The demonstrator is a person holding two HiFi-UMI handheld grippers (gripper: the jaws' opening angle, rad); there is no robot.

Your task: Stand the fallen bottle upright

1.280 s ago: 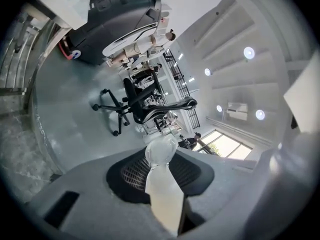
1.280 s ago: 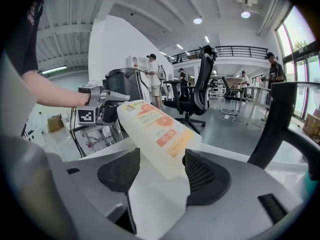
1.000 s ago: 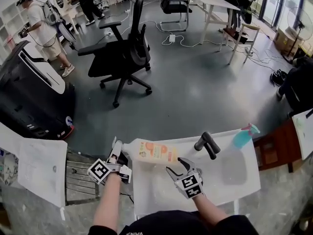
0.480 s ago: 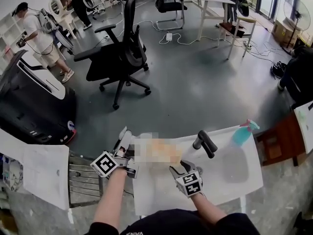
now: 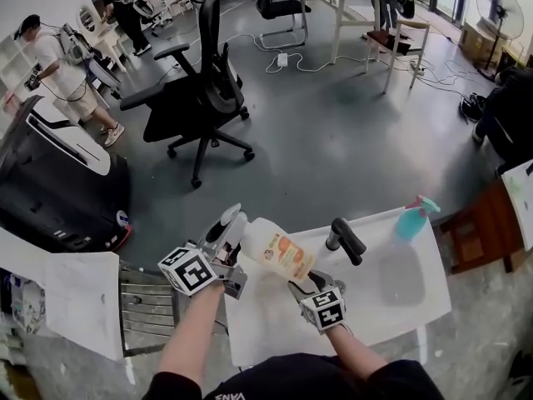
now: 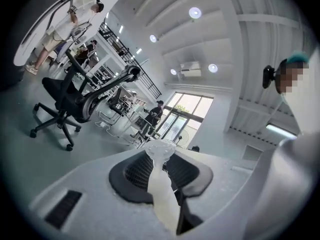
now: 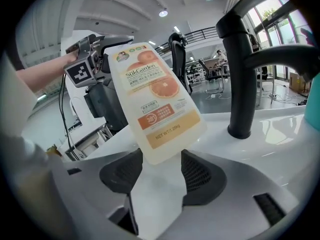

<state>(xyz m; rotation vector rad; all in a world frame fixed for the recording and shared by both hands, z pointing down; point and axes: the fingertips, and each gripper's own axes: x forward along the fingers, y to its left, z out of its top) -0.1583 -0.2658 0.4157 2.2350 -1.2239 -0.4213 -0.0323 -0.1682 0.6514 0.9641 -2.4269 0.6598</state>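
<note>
The white bottle (image 5: 279, 252) with the orange label is tilted, cap end up at the left and base low over the white counter (image 5: 391, 307). My left gripper (image 5: 226, 230) is shut on its cap; in the left gripper view the pale cap (image 6: 160, 156) is pinched between the pads. My right gripper (image 5: 305, 283) is at the base. In the right gripper view its jaws have just been opening and stand wide. The bottle's base (image 7: 165, 144) sits between the pads (image 7: 200, 176) without being squeezed.
A black faucet (image 5: 343, 240) stands just right of the bottle, beside a shallow basin (image 5: 400, 277). A teal spray bottle (image 5: 412, 219) is at the counter's far right corner. A black office chair (image 5: 200, 90) and a person (image 5: 58, 65) are on the floor beyond.
The bottle lay flat a second ago. My left gripper has lifted its cap end up and to the right, so it now leans. My right gripper has closed in on the base.
</note>
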